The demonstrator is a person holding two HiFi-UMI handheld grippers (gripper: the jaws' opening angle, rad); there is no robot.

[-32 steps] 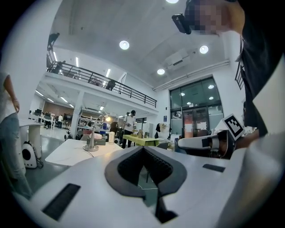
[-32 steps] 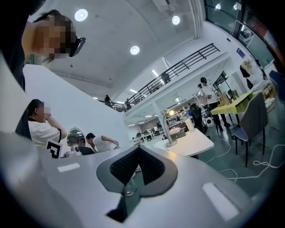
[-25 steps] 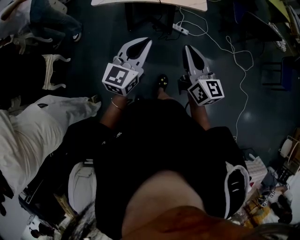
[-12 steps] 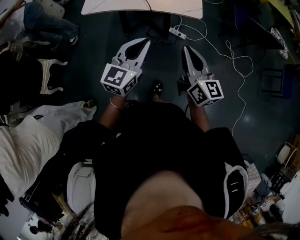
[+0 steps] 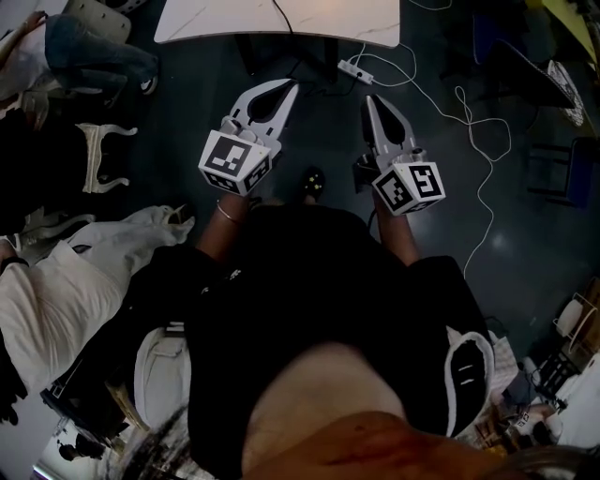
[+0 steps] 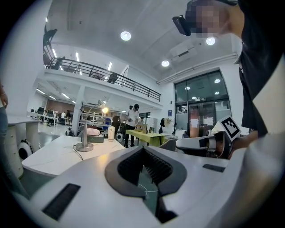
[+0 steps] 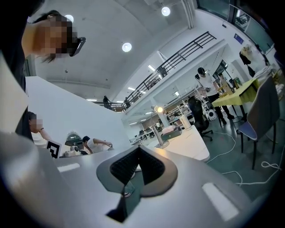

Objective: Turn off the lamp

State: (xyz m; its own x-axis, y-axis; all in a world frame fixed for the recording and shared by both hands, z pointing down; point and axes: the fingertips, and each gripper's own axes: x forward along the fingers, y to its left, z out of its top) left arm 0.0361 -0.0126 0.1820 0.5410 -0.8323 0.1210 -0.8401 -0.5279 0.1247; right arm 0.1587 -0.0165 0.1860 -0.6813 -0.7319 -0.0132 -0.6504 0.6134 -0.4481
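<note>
**A:** Where's the lamp?

**B:** The lamp (image 6: 84,145) stands lit on the white table (image 5: 281,21) ahead, well apart from both grippers. The head view doesn't show it.

**A:** And the jaws?

**B:** Left gripper (image 5: 292,87) and right gripper (image 5: 371,97) are both clenched tip to tip, with nothing between them.

**A:** How should it be done?

**B:** Close in first, I'd say. The switch is too small to find from here; it may sit on the base or along the cord (image 6: 77,152). Press it gently with one closed tip so the slim stem doesn't tip.

**A:** Any writing?

**B:** None I can read, only square markers on the cubes (image 5: 234,161).
</note>
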